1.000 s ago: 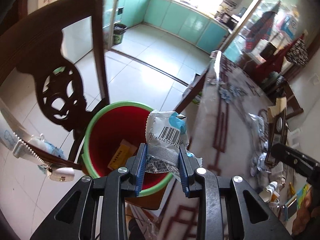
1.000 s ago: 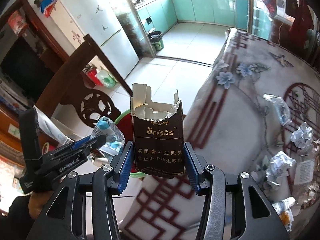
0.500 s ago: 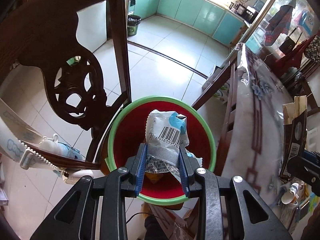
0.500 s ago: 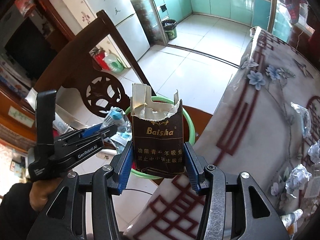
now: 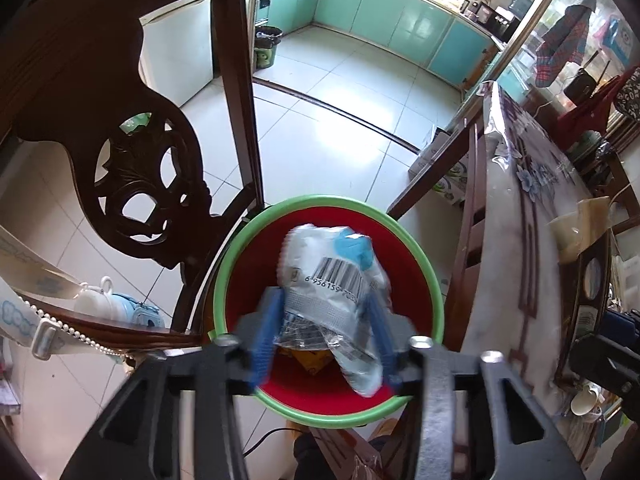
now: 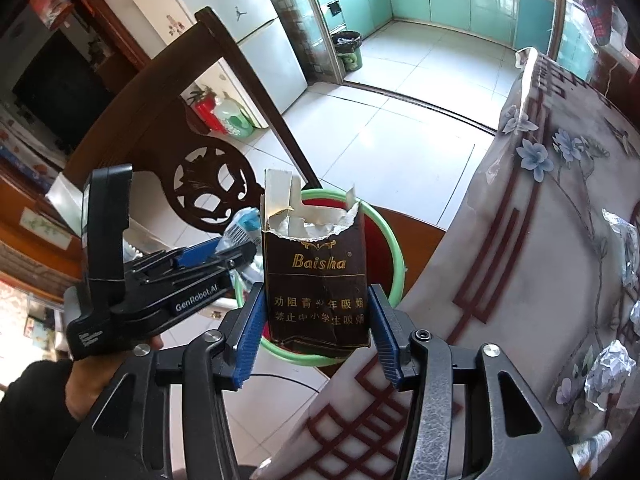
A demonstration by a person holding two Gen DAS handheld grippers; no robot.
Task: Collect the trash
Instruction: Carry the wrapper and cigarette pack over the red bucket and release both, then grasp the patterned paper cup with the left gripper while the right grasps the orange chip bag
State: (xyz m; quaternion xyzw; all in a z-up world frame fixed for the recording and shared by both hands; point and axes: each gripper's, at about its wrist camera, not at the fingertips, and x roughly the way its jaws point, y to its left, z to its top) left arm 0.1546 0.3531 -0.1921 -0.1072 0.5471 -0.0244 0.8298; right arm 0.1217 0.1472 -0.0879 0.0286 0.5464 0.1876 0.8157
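Both cameras sit on the grippers and look steeply down. The left one is right above the red bin (image 5: 424, 276). The right one looks from beside it and shows the same bin (image 6: 394, 256) mid-frame.

- The dark brown cigarette pack (image 6: 316, 276), centre of the right wrist view, bears "Baisha" in gold script, and lower down two lines of gold Chinese characters: "劝阻青少年吸烟" and "禁止中小学生吸烟".
- The left gripper (image 6: 236, 254), at middle left of that same view, carries white lettering "GenRobot.AI" on its black body; smaller print on its handle is too small to read.
- The white and blue wrapper (image 5: 332, 280), lower centre of the left wrist view, shows a barcode with digits starting "6 956159"; the rest blurs.
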